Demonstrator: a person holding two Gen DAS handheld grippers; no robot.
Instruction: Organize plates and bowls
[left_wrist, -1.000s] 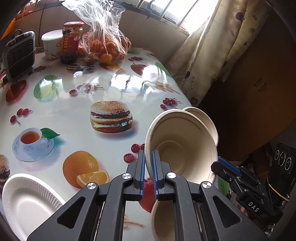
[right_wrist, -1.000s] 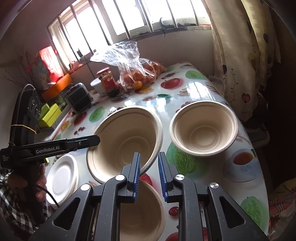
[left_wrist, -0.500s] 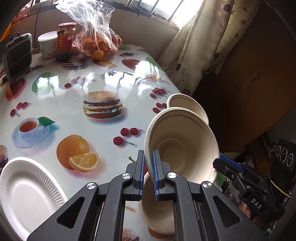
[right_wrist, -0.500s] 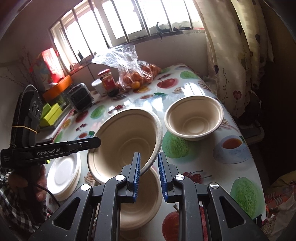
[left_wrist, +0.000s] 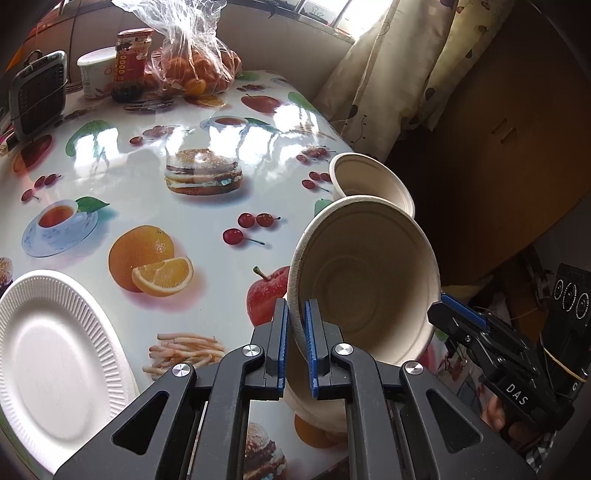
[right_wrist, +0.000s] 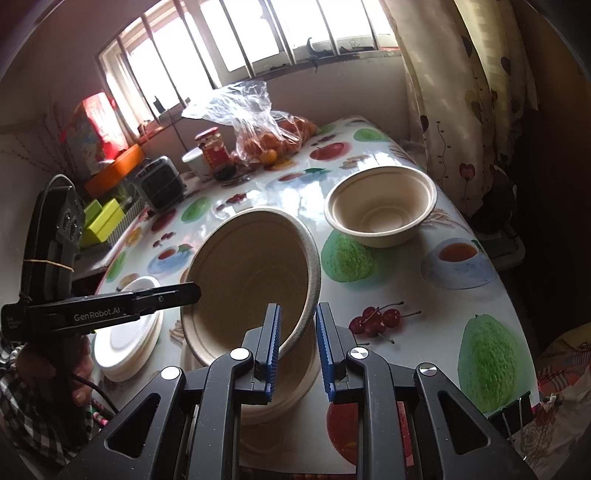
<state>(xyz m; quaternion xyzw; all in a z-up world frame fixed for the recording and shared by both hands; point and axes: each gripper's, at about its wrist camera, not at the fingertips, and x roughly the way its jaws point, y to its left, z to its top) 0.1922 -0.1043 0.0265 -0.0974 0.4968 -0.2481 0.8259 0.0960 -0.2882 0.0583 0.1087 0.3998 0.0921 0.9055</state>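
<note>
My left gripper (left_wrist: 296, 343) is shut on the rim of a tan paper bowl (left_wrist: 369, 280) and holds it tilted over a second tan bowl (left_wrist: 314, 402) on the table. The held bowl (right_wrist: 251, 280) and the bowl under it (right_wrist: 288, 391) also show in the right wrist view. My right gripper (right_wrist: 297, 350) is open, its fingers on either side of the held bowl's rim without gripping it. A third tan bowl (right_wrist: 380, 210) stands alone farther back, seen too in the left wrist view (left_wrist: 373, 182). White plates (left_wrist: 48, 362) lie stacked at the left (right_wrist: 125, 343).
The table (left_wrist: 207, 206) has a glossy fruit-print cloth. At its far end are a bag of oranges (left_wrist: 192, 70), a red-lidded jar (left_wrist: 129, 59), a white tub (left_wrist: 92, 74) and a small grey heater (left_wrist: 37, 96). Curtains (right_wrist: 461, 92) hang by the right edge.
My left gripper has carried the tilted bowl nearer and lower over the second bowl. The lone third bowl now lies farther off. The right gripper has stayed open close to the held bowl.
</note>
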